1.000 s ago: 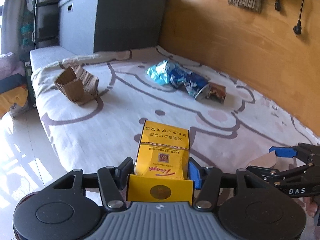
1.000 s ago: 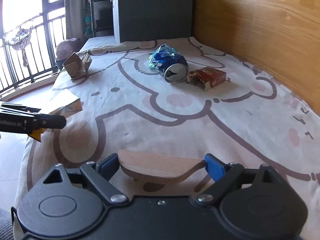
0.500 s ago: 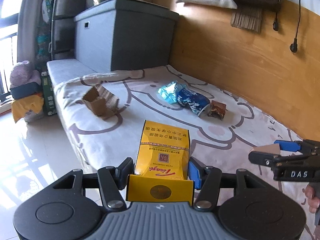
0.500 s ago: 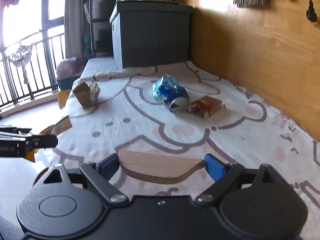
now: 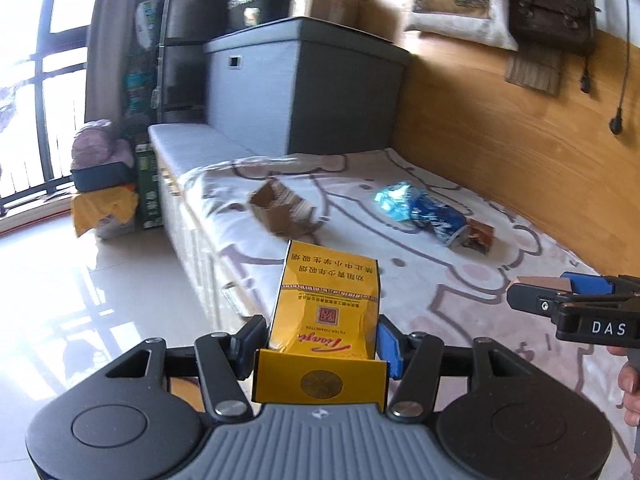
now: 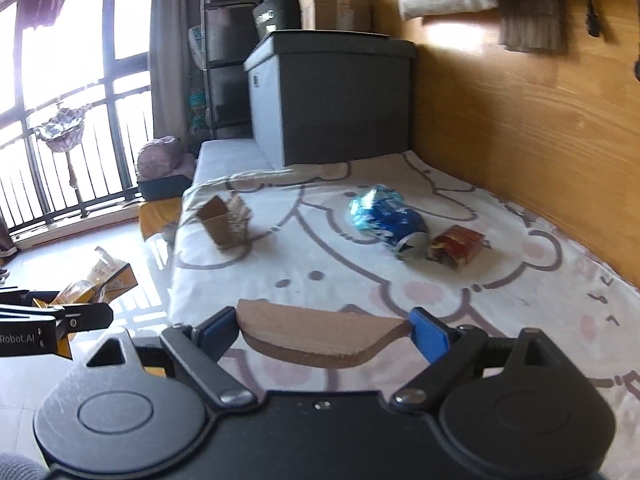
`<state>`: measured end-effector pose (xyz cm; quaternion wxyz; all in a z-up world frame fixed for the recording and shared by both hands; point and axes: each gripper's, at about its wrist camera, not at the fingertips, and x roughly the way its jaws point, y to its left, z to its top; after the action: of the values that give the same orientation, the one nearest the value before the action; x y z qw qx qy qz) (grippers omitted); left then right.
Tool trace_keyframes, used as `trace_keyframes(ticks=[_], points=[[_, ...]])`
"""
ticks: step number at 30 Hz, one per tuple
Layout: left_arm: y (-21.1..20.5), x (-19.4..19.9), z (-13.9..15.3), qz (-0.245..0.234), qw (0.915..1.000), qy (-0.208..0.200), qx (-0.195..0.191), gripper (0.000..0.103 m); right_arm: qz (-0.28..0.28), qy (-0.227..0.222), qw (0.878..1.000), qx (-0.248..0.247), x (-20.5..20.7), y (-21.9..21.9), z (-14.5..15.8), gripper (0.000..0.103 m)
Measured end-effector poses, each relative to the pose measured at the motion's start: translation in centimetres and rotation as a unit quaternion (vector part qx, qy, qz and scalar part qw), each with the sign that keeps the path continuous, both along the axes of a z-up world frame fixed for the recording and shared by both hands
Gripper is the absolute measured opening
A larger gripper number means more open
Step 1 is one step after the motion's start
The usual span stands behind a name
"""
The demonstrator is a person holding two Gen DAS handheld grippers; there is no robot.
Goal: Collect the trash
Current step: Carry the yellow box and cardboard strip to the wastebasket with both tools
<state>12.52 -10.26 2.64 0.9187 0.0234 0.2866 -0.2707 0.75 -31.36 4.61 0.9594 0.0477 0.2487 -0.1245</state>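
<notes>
- Grippers have lifted away from the bed (image 5: 472,280) within the last second.
- Left gripper (image 5: 322,340) stays clamped on yellow cigarette pack (image 5: 326,308); right gripper (image 6: 324,326) on cardboard scrap (image 6: 320,330).
- Crushed can (image 6: 400,228) awaits collection.

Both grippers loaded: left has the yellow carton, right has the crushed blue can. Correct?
Half right. The left gripper does clamp the yellow carton. But the right gripper holds a flat brown cardboard piece; the right wrist view shows the crushed blue can lying on the bedsheet.
</notes>
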Motion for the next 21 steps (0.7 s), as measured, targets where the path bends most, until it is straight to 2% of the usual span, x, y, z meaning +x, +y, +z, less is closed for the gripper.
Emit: trace_keyframes(ticks=[13,21], points=[[7.4,1.1,-1.1,0.063,0.9980,0.012,-0.003,0.059,0.051,0.014,0.999,0.003,3.4,6.5,-1.4,0.092],[12.2,2.3,-2.9,0.110,0.9936,0.027,-0.002,0.059,0.096,0.026,0.995,0.012,6.2,10.9,-2.9,0.092]])
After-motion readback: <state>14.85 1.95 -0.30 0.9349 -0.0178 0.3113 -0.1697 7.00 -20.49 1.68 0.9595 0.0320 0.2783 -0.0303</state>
